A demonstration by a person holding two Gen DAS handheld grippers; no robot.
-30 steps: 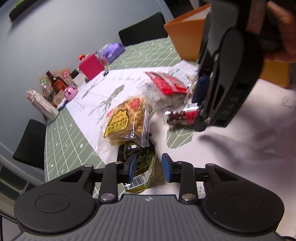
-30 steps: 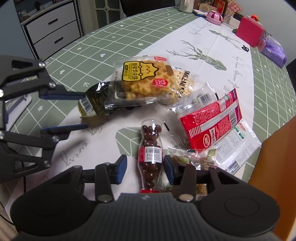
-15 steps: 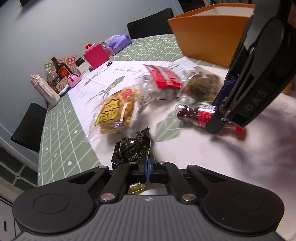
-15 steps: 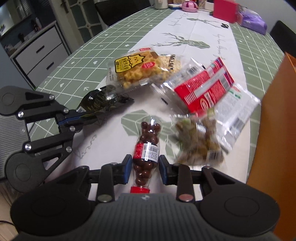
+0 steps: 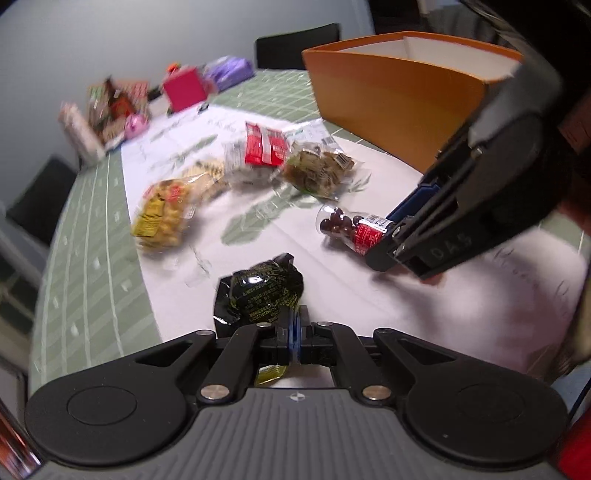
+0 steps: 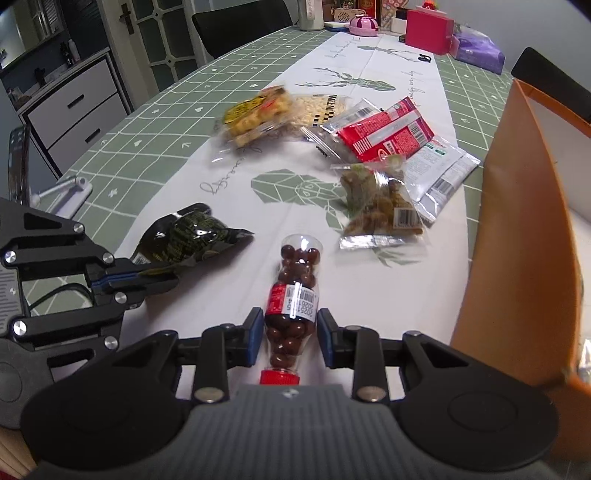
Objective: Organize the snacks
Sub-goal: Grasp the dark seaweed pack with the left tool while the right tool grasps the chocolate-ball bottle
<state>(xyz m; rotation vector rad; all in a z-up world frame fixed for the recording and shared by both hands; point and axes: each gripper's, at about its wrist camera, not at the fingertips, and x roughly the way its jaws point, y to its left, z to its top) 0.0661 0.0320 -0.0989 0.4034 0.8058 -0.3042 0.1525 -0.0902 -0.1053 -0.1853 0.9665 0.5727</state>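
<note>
My left gripper (image 5: 295, 325) is shut on the edge of a crumpled black snack packet (image 5: 264, 291), which juts forward just above the white table runner. In the right wrist view the same packet (image 6: 184, 236) hangs from the left gripper (image 6: 155, 278) at the left. My right gripper (image 6: 290, 332) is shut on a clear bottle of chocolate balls (image 6: 295, 280), red cap towards the camera. The left wrist view shows that bottle (image 5: 347, 229) sticking out of the right gripper (image 5: 388, 240). An open orange box (image 6: 524, 240) stands close on the right.
Loose snacks lie on the runner: a yellow waffle pack (image 6: 255, 114), a red-labelled pack (image 6: 384, 133) and a clear bag of greenish-brown pieces (image 6: 380, 203). A pink box (image 6: 428, 29) and a purple pack (image 6: 476, 48) sit at the far end. Drawers (image 6: 74, 107) stand beyond the table's left edge.
The left gripper closed on the black packet and pulled it clear of the waffle pack. The right gripper closed on the bottle. Both moved towards the orange box.
</note>
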